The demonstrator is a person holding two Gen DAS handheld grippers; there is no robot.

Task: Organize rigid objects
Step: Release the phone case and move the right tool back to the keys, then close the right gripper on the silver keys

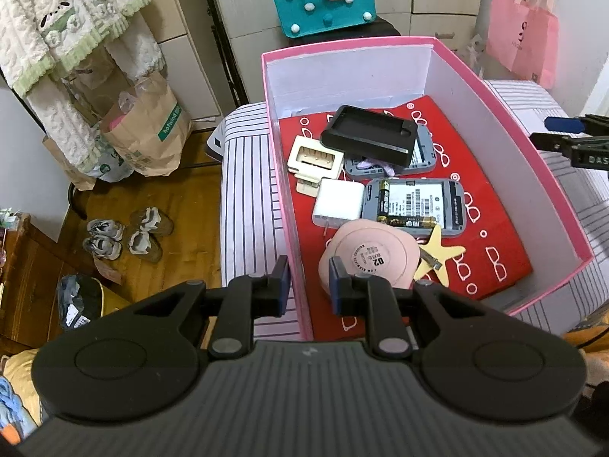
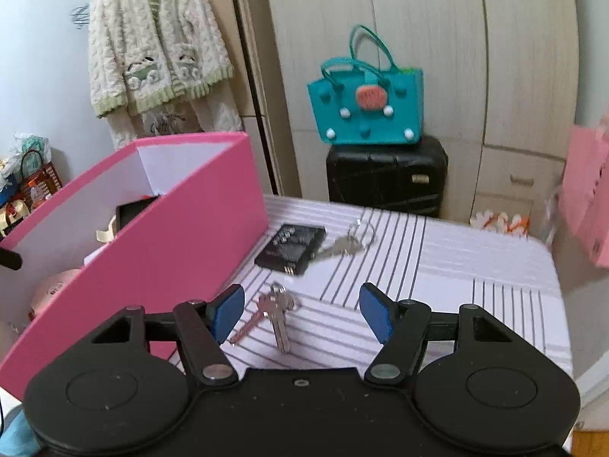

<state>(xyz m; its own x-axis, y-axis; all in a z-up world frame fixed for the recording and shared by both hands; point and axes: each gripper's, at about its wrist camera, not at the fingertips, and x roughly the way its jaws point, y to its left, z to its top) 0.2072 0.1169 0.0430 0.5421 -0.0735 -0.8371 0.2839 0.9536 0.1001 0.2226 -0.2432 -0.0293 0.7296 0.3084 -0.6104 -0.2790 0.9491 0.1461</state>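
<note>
A pink box with a red liner holds a black tray, two grey devices, a battery, a white adapter, a pink round compact and a yellow star. My left gripper straddles the box's near left wall, jaws narrow, with a gap visible beside the wall. My right gripper is open just above a bunch of keys on the striped cover. Beyond lie a black flat module and a second key on a ring. The right gripper's fingers show at the box's right side.
The pink box stands left of the keys on a striped bed cover. A teal bag sits on a black suitcase by the wardrobe. Paper bags and shoes lie on the wooden floor to the left.
</note>
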